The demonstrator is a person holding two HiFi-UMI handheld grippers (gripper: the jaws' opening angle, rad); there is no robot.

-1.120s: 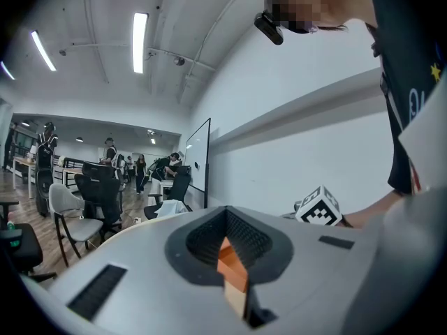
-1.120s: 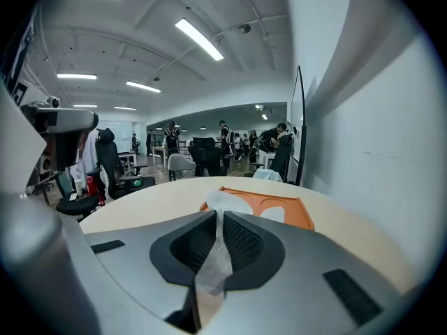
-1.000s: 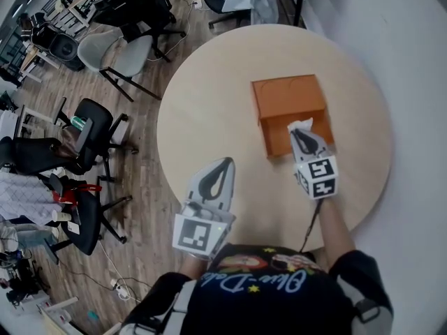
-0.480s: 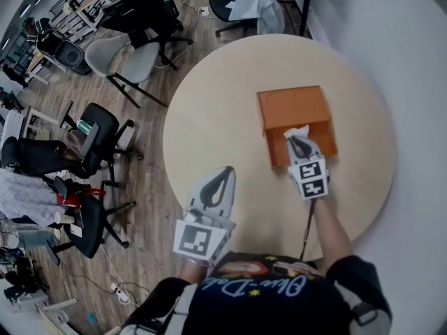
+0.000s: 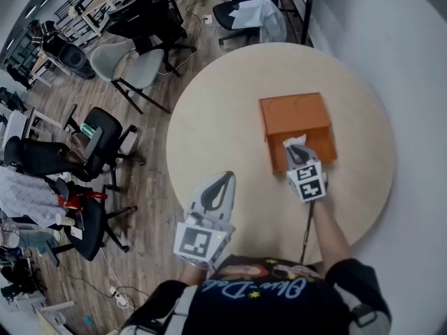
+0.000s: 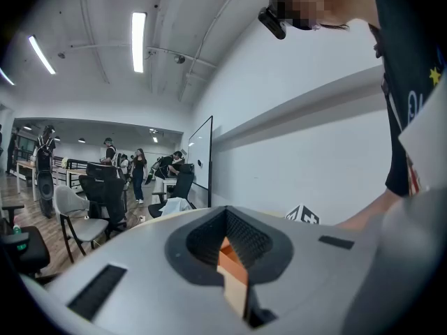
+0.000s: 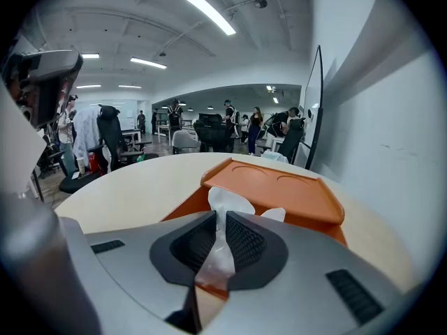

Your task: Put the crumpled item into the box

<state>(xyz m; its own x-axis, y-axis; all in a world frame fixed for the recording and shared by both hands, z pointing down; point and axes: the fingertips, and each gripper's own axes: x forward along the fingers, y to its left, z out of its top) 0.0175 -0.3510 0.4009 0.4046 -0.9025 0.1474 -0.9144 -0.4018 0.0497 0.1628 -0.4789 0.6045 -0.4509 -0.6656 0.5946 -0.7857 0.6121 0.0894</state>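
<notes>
An orange box [image 5: 293, 114] sits right of centre on the round table [image 5: 216, 117]. My right gripper [image 5: 296, 153] hangs over the box's near end, shut on a crumpled white item [image 5: 296, 142]. In the right gripper view the white item [image 7: 227, 202] sticks out between the jaws of the right gripper [image 7: 220, 239], just in front of the orange box [image 7: 279, 192]. My left gripper [image 5: 218, 181] hovers at the table's near left edge, apart from the box, jaws together and holding nothing. In its own view the left gripper [image 6: 229, 246] shows only a thin slit.
The table's rim [image 5: 174, 160] curves close by the left gripper. Office chairs [image 5: 98, 135] and desks stand on the wood floor to the left. A chair draped with white cloth [image 5: 258, 9] stands beyond the table. A pale wall [image 5: 391, 40] runs along the right.
The right gripper has moved a little forward over the box's near end with the white item still in it. The left gripper has stayed where it was.
</notes>
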